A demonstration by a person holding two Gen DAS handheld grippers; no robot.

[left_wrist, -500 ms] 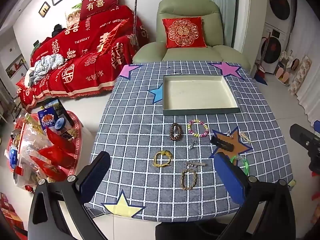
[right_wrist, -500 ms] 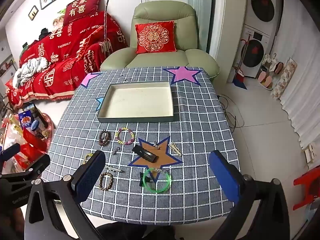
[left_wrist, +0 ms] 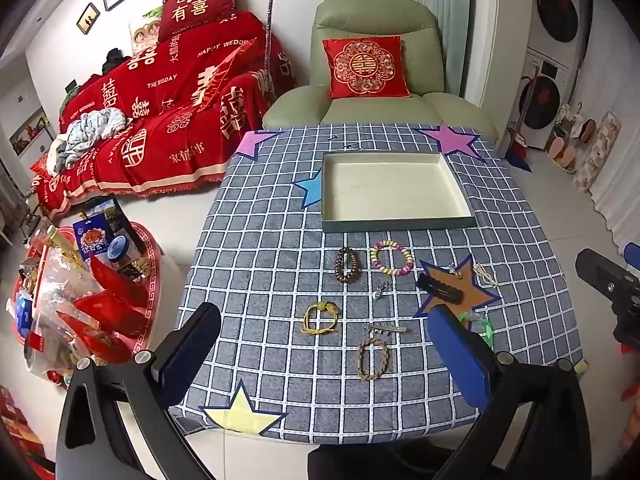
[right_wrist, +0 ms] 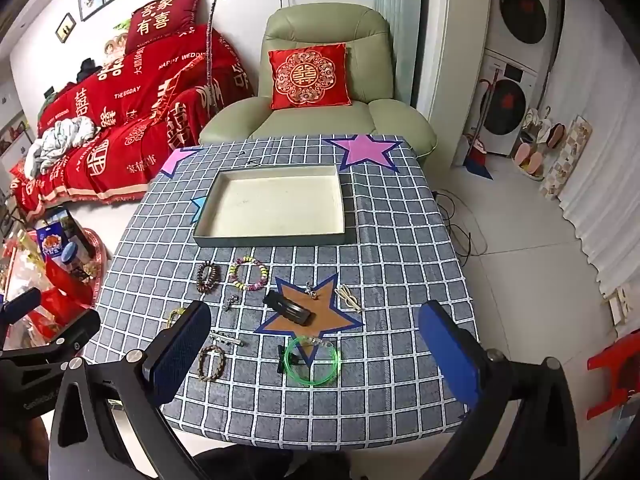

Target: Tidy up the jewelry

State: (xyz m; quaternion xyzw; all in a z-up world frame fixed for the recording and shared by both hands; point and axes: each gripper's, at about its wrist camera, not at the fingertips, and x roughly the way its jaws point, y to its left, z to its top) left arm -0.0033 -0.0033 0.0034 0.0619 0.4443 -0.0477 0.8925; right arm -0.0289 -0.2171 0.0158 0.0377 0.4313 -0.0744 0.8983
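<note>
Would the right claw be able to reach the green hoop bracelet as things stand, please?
Probably yes: the right claw is open and above the near table edge, the green hoop bracelet lies flat between its fingers' line of sight, nothing covering it.

Table under grey white-grid cloth (left_wrist: 256, 248): shallow rectangular cream-lined tray (left_wrist: 394, 224); before it, scattered bead bracelets (left_wrist: 347, 264), black hair clip (right_wrist: 287, 307), green plastic ring (right_wrist: 313, 361).

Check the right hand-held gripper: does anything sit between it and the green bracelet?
Nothing visible does. The right hand-held gripper is open above the table's near edge, and the green bracelet lies flat on the checked cloth between its fingers. The black hair clip lies beyond it.
</note>
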